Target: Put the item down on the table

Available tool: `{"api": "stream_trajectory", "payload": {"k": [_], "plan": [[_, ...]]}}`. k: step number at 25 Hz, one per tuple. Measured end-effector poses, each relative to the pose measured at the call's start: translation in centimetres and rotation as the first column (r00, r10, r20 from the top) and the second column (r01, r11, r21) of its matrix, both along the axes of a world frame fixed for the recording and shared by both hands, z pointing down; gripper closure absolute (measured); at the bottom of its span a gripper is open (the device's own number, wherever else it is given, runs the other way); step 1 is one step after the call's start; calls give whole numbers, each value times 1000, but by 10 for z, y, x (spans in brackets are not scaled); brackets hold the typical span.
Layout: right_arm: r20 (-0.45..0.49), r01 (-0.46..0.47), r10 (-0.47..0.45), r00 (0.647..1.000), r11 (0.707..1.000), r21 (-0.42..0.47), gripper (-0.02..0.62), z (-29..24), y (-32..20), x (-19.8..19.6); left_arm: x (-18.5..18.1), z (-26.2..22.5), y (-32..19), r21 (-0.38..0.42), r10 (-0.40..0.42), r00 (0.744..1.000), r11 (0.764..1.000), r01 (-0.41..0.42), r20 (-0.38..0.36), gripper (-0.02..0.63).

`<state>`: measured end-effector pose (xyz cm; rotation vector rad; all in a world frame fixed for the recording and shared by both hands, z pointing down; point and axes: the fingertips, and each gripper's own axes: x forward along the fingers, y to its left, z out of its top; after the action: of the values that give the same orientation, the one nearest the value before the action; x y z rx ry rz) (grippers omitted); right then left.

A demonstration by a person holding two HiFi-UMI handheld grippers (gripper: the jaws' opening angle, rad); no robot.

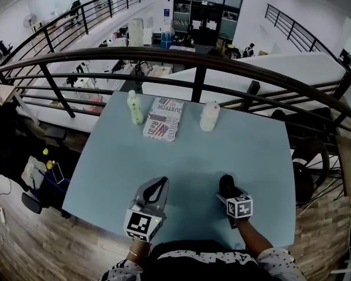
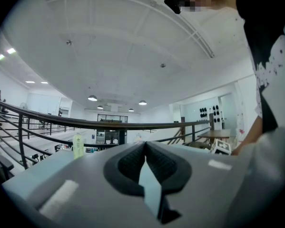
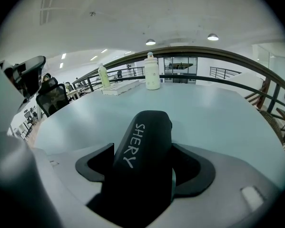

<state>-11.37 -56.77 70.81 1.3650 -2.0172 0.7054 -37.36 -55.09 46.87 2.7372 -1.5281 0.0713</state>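
- Holding the black item (image 3: pixel 141 151), the right gripper (image 1: pixel 228 192) has its jaws clamped on it, above the table's (image 1: pixel 187 157) near edge.
- Left gripper (image 1: pixel 157 186): jaws together, empty.
- Remaining, seemingly: lowering and release; contact unclear.

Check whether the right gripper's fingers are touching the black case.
Touching. The right gripper view shows the fingers pressed against both sides of the black case, with no gap on either side.
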Motion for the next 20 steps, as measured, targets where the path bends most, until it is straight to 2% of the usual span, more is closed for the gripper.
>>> {"api": "stream_trajectory", "payload": {"k": [14,20], "plan": [[9,-2,2,1000,1000,3,207,-2,0,3,6,-3,3,2,17,1000,1000,-17,-11,606],[67,-52,48,997,997,58,207,-25,-3,10,12,-6,4,-8,35,999,999,-35,-20,606]]}}
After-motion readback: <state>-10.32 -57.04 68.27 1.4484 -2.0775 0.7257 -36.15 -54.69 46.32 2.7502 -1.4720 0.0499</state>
